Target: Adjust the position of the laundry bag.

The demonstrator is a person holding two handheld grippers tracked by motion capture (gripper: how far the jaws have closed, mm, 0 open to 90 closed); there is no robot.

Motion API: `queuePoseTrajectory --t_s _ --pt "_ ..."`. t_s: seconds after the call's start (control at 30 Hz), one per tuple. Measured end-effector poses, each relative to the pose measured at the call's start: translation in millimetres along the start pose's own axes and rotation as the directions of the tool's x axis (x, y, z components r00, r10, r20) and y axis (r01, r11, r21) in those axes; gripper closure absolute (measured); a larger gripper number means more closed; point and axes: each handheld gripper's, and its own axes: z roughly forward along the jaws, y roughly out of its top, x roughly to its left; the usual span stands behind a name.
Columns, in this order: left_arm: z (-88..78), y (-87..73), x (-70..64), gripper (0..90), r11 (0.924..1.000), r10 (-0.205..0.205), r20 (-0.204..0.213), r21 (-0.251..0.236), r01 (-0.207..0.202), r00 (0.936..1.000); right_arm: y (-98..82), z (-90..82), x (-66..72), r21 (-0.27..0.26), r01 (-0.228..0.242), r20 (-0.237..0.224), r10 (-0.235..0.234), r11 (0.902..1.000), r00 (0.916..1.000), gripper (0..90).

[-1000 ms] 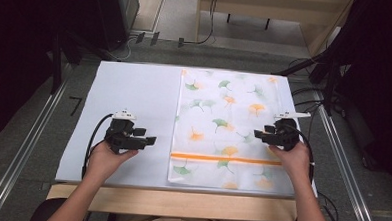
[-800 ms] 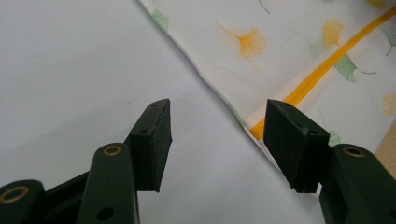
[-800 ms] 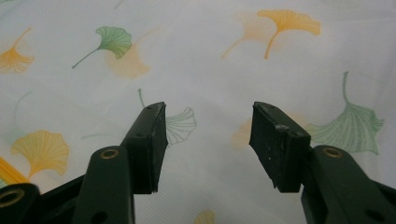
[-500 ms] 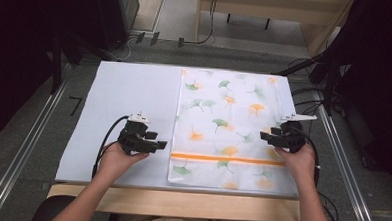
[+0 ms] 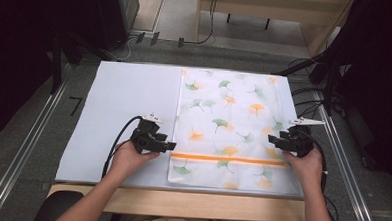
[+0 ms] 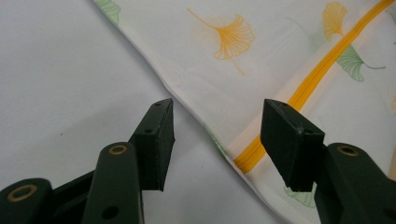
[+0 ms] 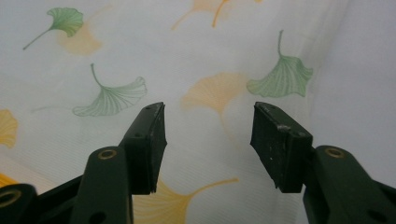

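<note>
A white cloth bag (image 5: 228,117) printed with green and orange ginkgo leaves lies flat on the right half of the table. An orange zipper (image 5: 227,159) runs across its near end. My left gripper (image 5: 171,146) is open at the bag's left edge beside the zipper end. In the left gripper view the open gripper (image 6: 217,130) straddles the bag's edge (image 6: 187,93) and the zipper (image 6: 322,70), without touching either. My right gripper (image 5: 272,139) hovers over the bag's right edge. Its jaws have just opened a little, and the gripper (image 7: 208,135) stands open above the leaf print (image 7: 196,51), holding nothing.
A pale blue mat (image 5: 124,102) covers the table, bare to the left of the bag. Metal rails (image 5: 27,148) run along both sides. Cables (image 5: 310,90) lie off the right edge. The table's wooden front edge (image 5: 180,202) is near the person's body.
My left gripper has moved right, up to the bag's left edge. My right gripper has drifted right and nearer, towards the bag's right edge. The bag has not moved.
</note>
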Motion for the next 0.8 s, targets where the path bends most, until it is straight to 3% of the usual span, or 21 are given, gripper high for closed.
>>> queuePoseTrajectory --t_s 0.53,0.8 --pt "20.6 3.7 4.8 44.1 0.9994 -0.014 -0.033 0.032 0.015 0.9994 -6.9 3.4 -17.4 0.005 -0.028 0.049 0.028 0.9996 0.9984 41.7" --pt "25.4 5.3 3.9 47.2 0.9992 -0.035 -0.015 0.018 0.035 0.9993 -8.5 13.5 -24.0 0.039 -0.034 0.063 0.032 0.9987 0.9975 42.4"
